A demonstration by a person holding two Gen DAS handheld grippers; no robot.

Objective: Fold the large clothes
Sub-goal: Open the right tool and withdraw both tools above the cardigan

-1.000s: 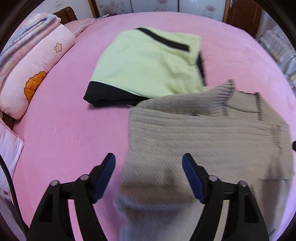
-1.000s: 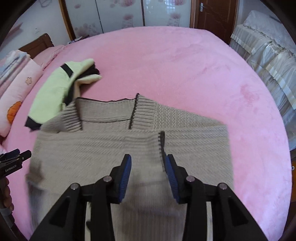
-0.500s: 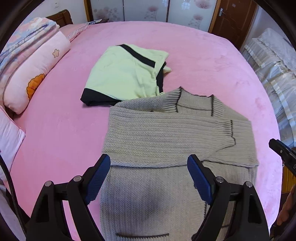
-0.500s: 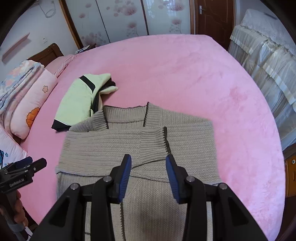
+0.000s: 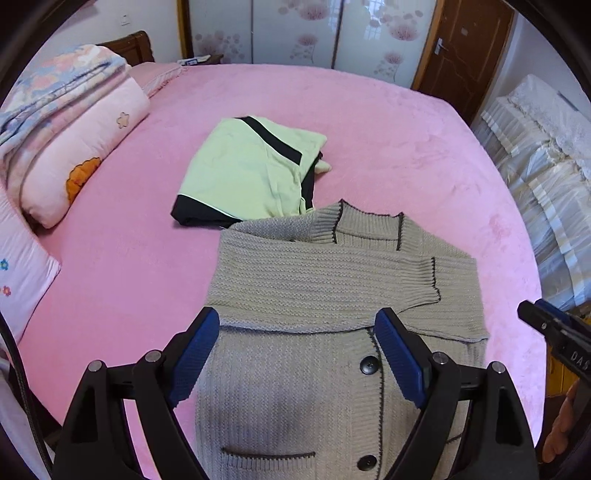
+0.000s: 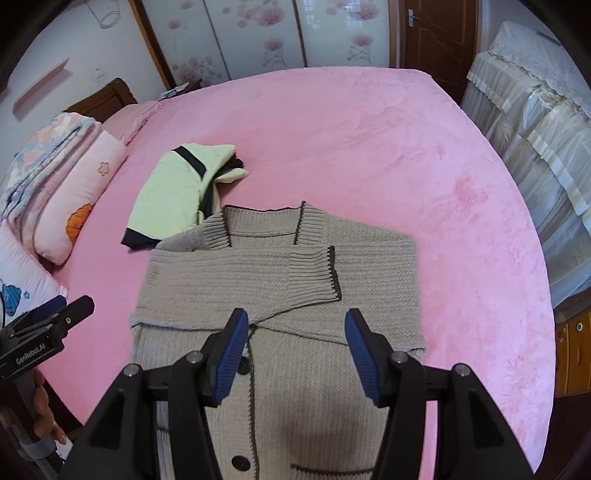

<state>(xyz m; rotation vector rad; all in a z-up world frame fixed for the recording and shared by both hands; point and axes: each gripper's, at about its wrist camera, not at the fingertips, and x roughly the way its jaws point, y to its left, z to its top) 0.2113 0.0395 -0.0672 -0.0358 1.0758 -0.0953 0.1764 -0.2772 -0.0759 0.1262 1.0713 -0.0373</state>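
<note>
Both grippers hang above the bed, tilted steeply down, and neither holds anything. The left gripper (image 5: 297, 352) has its blue ribbed pads (image 5: 194, 354) spread wide and still opening, only air between them. The right gripper (image 6: 295, 356) is opening too, jaws at a middling gap, nothing pinched. In the right view a hand (image 6: 44, 413) grips the left tool's handle at 8 o'clock.

Below them lies the cardigan (image 5: 325, 295), a chunky grey-beige knit edged in dark trim, spread flat on the near half of the pink blanket (image 5: 388, 147). Black buttons (image 5: 368, 366) run down the front and a slit pocket sits at 6 o'clock. One sleeve (image 6: 258, 280) is folded across the chest, its ribbed cuff ending at 3 o'clock of the body.

Just past the collar, at 11 o'clock, sits a folded pale-green top (image 5: 251, 173) with black bands; the cardigan's shoulder overlaps its corner. Further out at 9 o'clock, plump pink pillows (image 5: 85, 158) carry a folded floral quilt (image 5: 55, 85). At 12 o'clock stand glossy flowered wardrobe doors (image 5: 295, 33).
</note>
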